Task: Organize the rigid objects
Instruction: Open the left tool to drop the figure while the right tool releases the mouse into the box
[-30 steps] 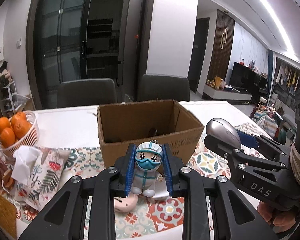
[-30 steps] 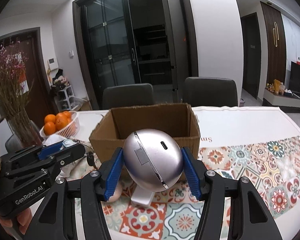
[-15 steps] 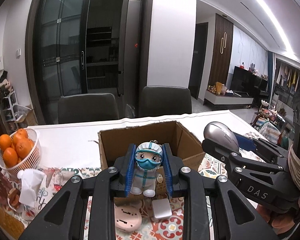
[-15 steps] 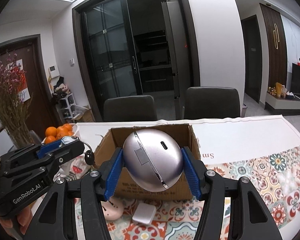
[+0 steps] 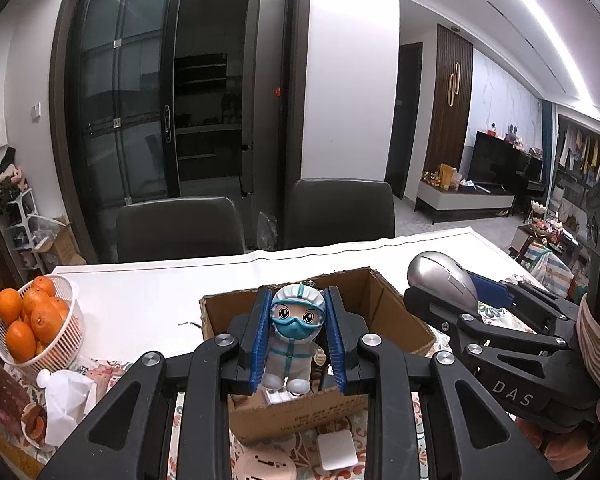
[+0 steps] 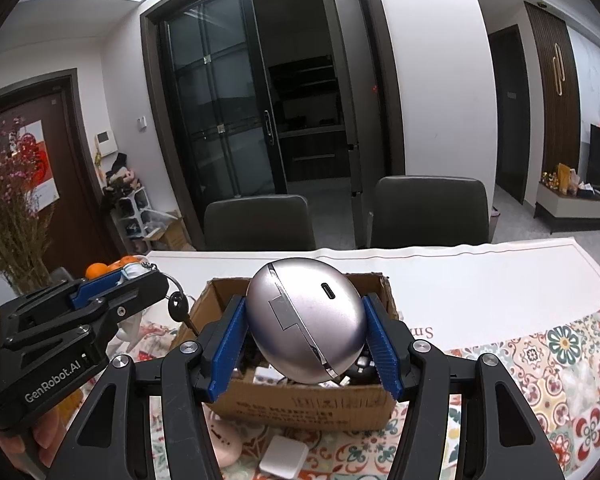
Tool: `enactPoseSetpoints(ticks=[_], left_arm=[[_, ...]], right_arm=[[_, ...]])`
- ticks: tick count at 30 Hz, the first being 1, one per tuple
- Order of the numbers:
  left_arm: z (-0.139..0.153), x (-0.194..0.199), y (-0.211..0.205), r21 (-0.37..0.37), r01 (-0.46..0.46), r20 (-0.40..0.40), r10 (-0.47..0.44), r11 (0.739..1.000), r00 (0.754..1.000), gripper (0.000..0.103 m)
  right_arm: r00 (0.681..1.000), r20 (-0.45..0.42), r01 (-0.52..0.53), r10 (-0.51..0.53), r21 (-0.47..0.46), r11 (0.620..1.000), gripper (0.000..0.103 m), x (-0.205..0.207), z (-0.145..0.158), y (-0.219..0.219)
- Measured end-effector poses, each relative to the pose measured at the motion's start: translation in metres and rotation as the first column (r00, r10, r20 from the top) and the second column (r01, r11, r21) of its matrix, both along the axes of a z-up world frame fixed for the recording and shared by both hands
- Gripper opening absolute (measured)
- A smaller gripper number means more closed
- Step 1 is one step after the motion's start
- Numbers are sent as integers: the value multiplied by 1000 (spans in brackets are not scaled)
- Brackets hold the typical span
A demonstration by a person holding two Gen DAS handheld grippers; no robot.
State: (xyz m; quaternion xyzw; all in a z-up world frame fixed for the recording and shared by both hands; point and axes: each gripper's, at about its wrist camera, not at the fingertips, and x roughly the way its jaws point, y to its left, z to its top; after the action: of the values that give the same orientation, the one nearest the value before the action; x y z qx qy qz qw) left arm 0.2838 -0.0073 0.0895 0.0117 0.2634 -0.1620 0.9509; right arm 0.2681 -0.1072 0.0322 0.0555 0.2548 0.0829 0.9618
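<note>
Above the open cardboard box (image 5: pixel 396 320) on the counter (image 5: pixel 140 300), the left tool (image 5: pixel 296 340) clenched an upright masked-figure keychain (image 5: pixel 294 336) and the right tool (image 6: pixel 306 336) gripped a silver egg-shaped case (image 6: pixel 304 320), both poised over the box's near edge.

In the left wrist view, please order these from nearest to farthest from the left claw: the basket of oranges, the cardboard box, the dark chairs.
1. The cardboard box, directly below and ahead of the left claw.
2. The basket of oranges, on the table at the left side.
3. The dark chairs, behind the table's far edge.
</note>
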Motion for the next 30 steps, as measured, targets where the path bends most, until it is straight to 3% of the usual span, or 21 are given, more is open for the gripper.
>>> enactPoseSetpoints(ticks=[18,30], left_arm=[[-40,59,-6,27,-31,-123,34,999,992,27],[-77,83,-13,72,3,-241,15,997,970,27]], right_arm=[[990,-136,-27,20,-50,998,58,61,-24,2],[970,-242,-50,30,-78,996,58,89,-56,3]])
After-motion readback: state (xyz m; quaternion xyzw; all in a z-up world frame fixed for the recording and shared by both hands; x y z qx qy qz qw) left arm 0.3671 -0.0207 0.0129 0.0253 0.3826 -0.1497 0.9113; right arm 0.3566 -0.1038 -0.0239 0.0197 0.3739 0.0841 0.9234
